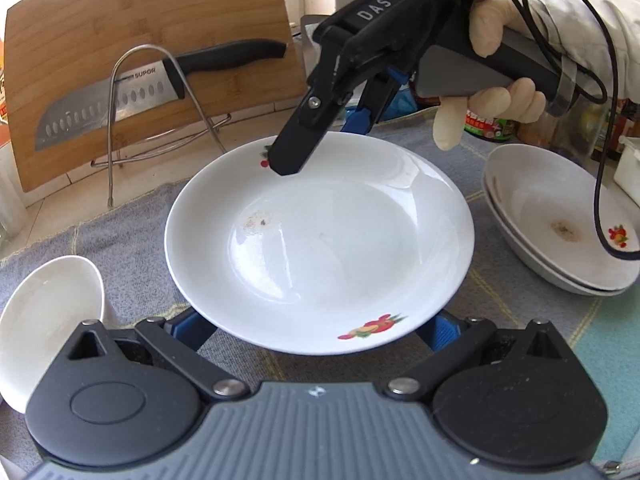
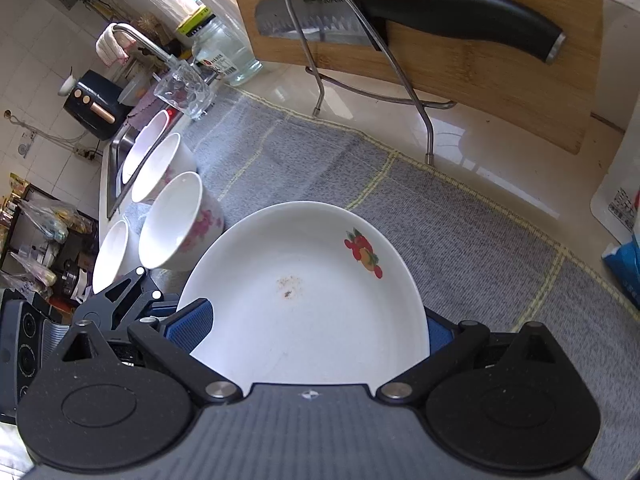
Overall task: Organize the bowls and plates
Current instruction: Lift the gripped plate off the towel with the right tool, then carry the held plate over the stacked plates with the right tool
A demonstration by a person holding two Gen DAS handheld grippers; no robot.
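The plate [image 1: 320, 240] sits face up on the grey cloth [image 1: 132, 240], round, so no long axis; its fruit prints lie at 6 and 11 o'clock in the left view. The left gripper [image 1: 316, 328] has its blue pads spread wide at the near rim, released. The right gripper [image 1: 320, 136] straddles the far rim, one finger above and one below; whether it pinches, I cannot tell. At 3 o'clock, stacked bowls [image 1: 560, 236]. The knife [image 1: 120, 100] at 10 o'clock reads "SUPOR"; the right gripper reads "DAS". Cups [image 2: 176, 220] stand at 9 o'clock in the right view.
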